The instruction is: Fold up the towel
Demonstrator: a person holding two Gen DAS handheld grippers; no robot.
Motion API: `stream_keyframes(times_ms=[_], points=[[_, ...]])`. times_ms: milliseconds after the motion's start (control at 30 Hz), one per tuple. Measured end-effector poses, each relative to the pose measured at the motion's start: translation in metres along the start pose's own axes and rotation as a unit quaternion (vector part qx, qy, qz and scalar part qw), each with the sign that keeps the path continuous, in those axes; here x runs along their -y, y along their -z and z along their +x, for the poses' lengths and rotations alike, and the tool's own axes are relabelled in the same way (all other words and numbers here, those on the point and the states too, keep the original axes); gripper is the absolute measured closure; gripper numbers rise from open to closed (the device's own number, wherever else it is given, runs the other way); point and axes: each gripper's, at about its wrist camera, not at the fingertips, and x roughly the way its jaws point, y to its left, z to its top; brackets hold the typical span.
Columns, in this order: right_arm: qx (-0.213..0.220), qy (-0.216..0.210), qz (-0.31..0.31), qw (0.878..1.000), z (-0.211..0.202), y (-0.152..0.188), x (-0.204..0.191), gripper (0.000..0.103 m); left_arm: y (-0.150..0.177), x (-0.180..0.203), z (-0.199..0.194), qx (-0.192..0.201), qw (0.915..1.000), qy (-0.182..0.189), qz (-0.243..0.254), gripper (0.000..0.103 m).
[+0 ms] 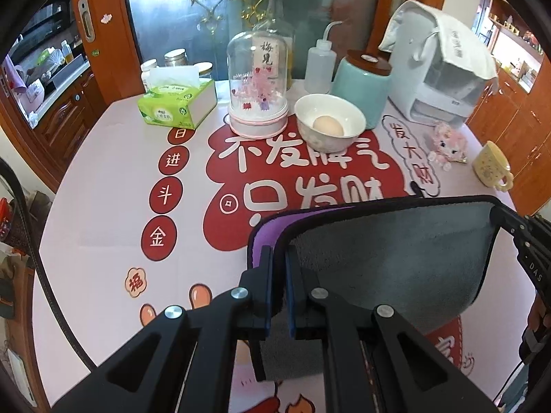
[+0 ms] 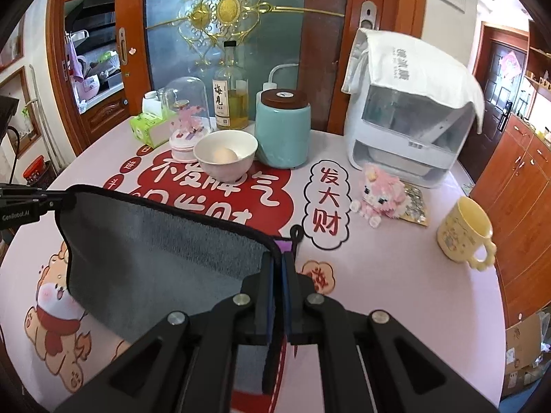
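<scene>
A grey towel [image 1: 389,261] with black trim and a purple underside is lifted above the table, stretched between both grippers. My left gripper [image 1: 279,258] is shut on its left corner. My right gripper [image 2: 278,261] is shut on the right corner; the towel [image 2: 165,251] hangs to its left, with a black loop beside the fingers. The right gripper also shows at the far right of the left wrist view [image 1: 516,227], and the left gripper at the far left of the right wrist view [image 2: 51,203]. The towel's lower part sags toward the table.
Behind the towel on the printed tablecloth [image 1: 103,179] stand a white bowl with an egg [image 1: 329,125], a glass dome ornament [image 1: 257,86], a tissue pack [image 1: 177,103], a teal canister [image 2: 283,130], a white appliance under a cloth [image 2: 409,117], a pink toy [image 2: 382,196] and a yellow mug [image 2: 465,232].
</scene>
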Motion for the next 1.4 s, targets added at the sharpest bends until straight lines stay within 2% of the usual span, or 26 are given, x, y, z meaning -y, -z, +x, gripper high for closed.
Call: stream_keyframes(times_ms=[300, 533, 633, 767, 833, 933, 1000, 1100, 1167, 1400], points=[[-0.023, -0.010, -0.006, 1.000, 0.060, -0.012, 0.006, 0.099, -0.014, -0.011, 0.054, -0.017, 0.9994, -0.016, -0.027, 0.096], [-0.054, -0.026, -0.006, 0.998, 0.107, -0.008, 0.007, 0.099, -0.017, -0.015, 0.091, -0.042, 0.9976, -0.028, -0.046, 0.096], [-0.066, -0.034, -0.002, 0.997, 0.119, -0.004, 0.007, 0.098, -0.017, -0.015, 0.100, -0.052, 0.9966, -0.036, -0.053, 0.091], [-0.078, -0.053, 0.022, 0.995, 0.128, 0.000, 0.012, 0.096, -0.016, -0.016, 0.105, -0.055, 0.9959, -0.047, -0.053, 0.075], [-0.084, -0.053, 0.042, 0.994, 0.130, 0.002, 0.016, 0.092, -0.017, -0.016, 0.105, -0.052, 0.9956, -0.055, -0.055, 0.070], [-0.087, -0.053, 0.057, 0.993, 0.130, 0.003, 0.019, 0.083, -0.017, -0.017, 0.099, -0.048, 0.9955, -0.056, -0.060, 0.069], [-0.083, -0.044, 0.060, 0.994, 0.128, 0.002, 0.021, 0.072, -0.017, -0.017, 0.092, -0.044, 0.9957, -0.055, -0.060, 0.067], [-0.070, -0.025, 0.076, 0.994, 0.120, 0.001, 0.026, 0.060, -0.016, -0.018, 0.079, -0.036, 0.9959, -0.061, -0.057, 0.058], [-0.063, -0.018, 0.083, 0.994, 0.114, 0.000, 0.029, 0.058, -0.015, -0.017, 0.069, -0.028, 0.9960, -0.064, -0.056, 0.054], [-0.051, -0.005, 0.084, 0.995, 0.083, -0.001, 0.027, 0.048, -0.003, -0.015, 0.024, -0.011, 0.9960, -0.063, -0.062, 0.053]])
